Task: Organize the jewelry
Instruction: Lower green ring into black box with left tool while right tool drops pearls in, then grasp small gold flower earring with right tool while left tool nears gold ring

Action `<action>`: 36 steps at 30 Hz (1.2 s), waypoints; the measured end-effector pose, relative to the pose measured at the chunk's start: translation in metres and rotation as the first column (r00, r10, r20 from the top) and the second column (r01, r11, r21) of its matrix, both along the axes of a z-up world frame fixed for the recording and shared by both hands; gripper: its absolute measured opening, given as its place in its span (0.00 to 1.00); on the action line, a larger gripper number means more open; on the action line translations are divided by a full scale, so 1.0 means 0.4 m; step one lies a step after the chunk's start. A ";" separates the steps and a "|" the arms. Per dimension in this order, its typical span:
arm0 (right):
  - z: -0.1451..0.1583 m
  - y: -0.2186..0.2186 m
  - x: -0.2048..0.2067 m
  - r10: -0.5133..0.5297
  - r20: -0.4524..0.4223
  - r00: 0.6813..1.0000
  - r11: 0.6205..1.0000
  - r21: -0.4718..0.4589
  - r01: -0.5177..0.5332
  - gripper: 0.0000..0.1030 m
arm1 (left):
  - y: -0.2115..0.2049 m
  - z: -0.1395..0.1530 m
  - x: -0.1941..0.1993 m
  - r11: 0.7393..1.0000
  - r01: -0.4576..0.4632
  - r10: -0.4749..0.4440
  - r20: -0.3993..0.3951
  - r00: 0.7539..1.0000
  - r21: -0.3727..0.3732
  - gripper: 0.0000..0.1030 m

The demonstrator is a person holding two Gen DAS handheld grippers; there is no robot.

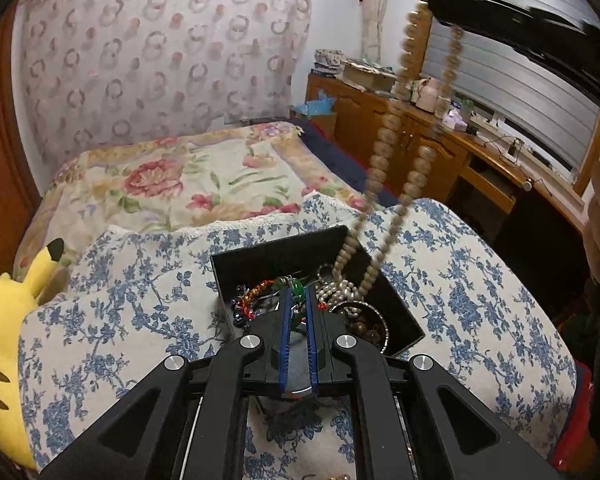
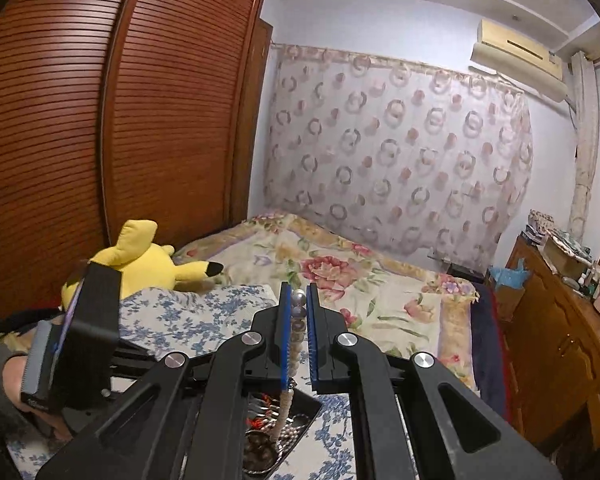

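Note:
A black open box (image 1: 260, 258) full of tangled jewelry sits on a blue floral cloth. My left gripper (image 1: 299, 294) is low over the box, jaws nearly closed around a green bead piece (image 1: 298, 289). My right gripper (image 2: 299, 292), seen high at the upper right in the left wrist view (image 1: 500, 12), is shut on a long beige bead necklace (image 1: 384, 148) that hangs down into the box. In the right wrist view grey beads (image 2: 299, 308) sit between its pads, and the strand drops to the box (image 2: 300, 412) below.
A yellow plush toy (image 1: 8, 344) lies left of the box on the bed. A floral blanket (image 1: 188, 176) lies beyond. A wooden dresser (image 1: 420, 132) with clutter stands at the right. A slatted wardrobe (image 2: 100, 120) is at the left.

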State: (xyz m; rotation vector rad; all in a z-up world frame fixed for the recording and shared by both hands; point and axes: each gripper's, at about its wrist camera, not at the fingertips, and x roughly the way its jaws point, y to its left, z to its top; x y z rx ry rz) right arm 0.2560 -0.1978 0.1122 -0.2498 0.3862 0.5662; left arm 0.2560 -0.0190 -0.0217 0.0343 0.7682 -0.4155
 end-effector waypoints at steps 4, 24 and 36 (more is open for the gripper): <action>-0.021 0.004 0.037 -0.001 -0.028 1.000 1.000 0.003 0.002 0.08 | 0.005 -0.012 0.007 1.000 -0.011 0.011 -0.004 1.000 0.007 0.21; -0.255 0.021 0.084 0.012 -0.255 0.967 1.000 -0.024 -0.019 0.21 | 0.059 -0.045 -0.035 0.993 -0.109 0.107 0.039 0.994 0.052 0.75; -0.280 -0.050 -0.040 0.003 -0.269 0.963 1.000 0.009 0.000 0.36 | 0.069 -0.051 -0.098 0.990 -0.126 0.122 0.050 0.991 0.070 0.83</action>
